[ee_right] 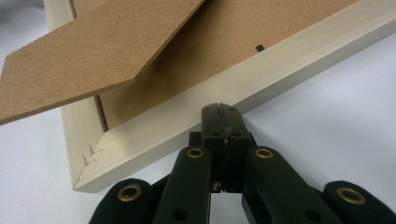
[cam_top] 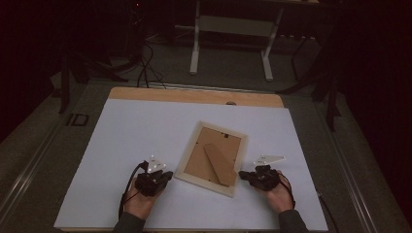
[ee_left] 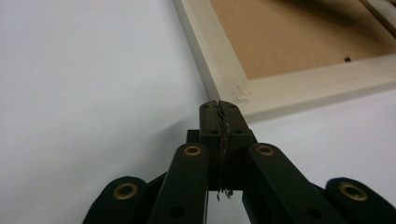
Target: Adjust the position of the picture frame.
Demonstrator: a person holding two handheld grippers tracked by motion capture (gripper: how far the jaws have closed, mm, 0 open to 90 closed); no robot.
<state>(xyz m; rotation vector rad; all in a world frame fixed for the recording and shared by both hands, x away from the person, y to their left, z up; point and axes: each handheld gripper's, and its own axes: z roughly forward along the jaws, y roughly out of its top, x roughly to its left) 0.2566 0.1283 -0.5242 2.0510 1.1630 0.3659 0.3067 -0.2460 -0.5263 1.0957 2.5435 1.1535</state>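
Observation:
A pale wooden picture frame (cam_top: 188, 154) lies face down on the white sheet, its brown backing board (cam_top: 206, 150) up and the easel stand (cam_top: 219, 164) slanting across it. My left gripper (cam_top: 169, 174) rests at the frame's near left corner, jaws shut on nothing. In the left gripper view its tip (ee_left: 219, 106) sits right at the frame's (ee_left: 299, 91) corner. My right gripper (cam_top: 241, 173) is at the near right corner, also shut and empty. Its tip (ee_right: 219, 109) meets the frame's rim (ee_right: 289, 60), and the stand (ee_right: 93, 51) lifts above the board.
A white sheet (cam_top: 145, 131) covers the table, whose wooden edge (cam_top: 194, 95) shows along the far side. Beyond it the floor is dark, with cables (cam_top: 145, 68) and the white legs of another desk (cam_top: 194, 48).

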